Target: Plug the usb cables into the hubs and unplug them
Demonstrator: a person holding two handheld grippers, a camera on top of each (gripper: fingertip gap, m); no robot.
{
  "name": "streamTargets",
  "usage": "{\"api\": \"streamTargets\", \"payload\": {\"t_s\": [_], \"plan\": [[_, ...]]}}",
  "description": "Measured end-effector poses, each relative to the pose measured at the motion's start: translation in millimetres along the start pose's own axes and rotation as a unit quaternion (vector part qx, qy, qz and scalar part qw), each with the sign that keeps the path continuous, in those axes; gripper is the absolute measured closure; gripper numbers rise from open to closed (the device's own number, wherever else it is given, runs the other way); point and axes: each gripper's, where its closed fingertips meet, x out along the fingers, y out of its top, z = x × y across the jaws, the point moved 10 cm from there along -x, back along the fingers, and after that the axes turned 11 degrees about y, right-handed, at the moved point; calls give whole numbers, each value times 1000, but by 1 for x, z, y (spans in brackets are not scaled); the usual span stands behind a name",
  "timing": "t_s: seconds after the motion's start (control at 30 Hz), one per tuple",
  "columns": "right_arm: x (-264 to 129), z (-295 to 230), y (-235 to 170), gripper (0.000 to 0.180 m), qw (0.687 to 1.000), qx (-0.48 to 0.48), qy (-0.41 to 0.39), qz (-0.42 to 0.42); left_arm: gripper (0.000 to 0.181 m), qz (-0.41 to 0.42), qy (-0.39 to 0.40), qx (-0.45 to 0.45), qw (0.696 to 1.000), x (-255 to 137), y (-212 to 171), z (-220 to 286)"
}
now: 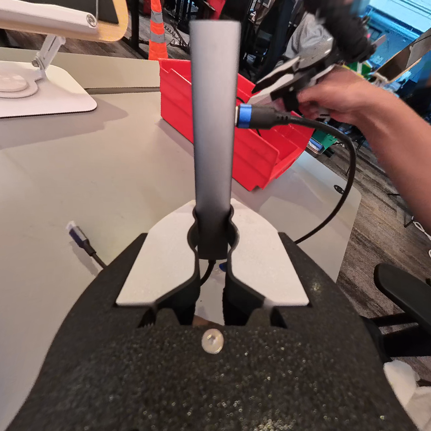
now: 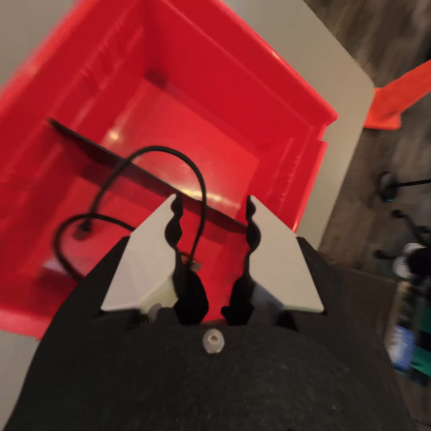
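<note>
My left gripper (image 1: 213,210) is shut on the lower end of a long grey USB hub (image 1: 214,116) and holds it upright above the table. A black USB plug with a blue ring (image 1: 254,116) sits in the hub's right side, and its cable (image 1: 349,168) loops down to the right. My right gripper (image 1: 256,91), held by a hand, hovers just above that plug. In the right wrist view it (image 2: 213,198) is open and empty over the red bin (image 2: 210,93). A second USB plug (image 1: 77,235) lies on the table to the left.
The red bin (image 1: 256,158) stands behind the hub and holds a black divider (image 2: 140,168) and a looped black cable (image 2: 163,149). A white stand (image 1: 46,88) is at the far left of the table (image 1: 93,186). An orange cone (image 1: 157,30) and a chair base (image 1: 405,293) stand on the floor. Spacing between my two grippers at the tips: around 35 centimetres.
</note>
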Motion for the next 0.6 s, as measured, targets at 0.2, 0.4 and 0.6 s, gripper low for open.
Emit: {"api": "streamTargets", "payload": {"t_s": [0.2, 0.4, 0.6], "plan": [[-1, -4, -4, 177, 998, -60, 21, 15, 161, -1, 2, 12, 1000, 1, 1, 1], [-45, -15, 4, 177, 974, -219, 53, 31, 161, -1, 6, 3, 1000, 1, -1, -3], [-98, -14, 18, 177, 938, -344, -39, -27, 162, 3, 5, 4, 1000, 1, 2, -1]]}}
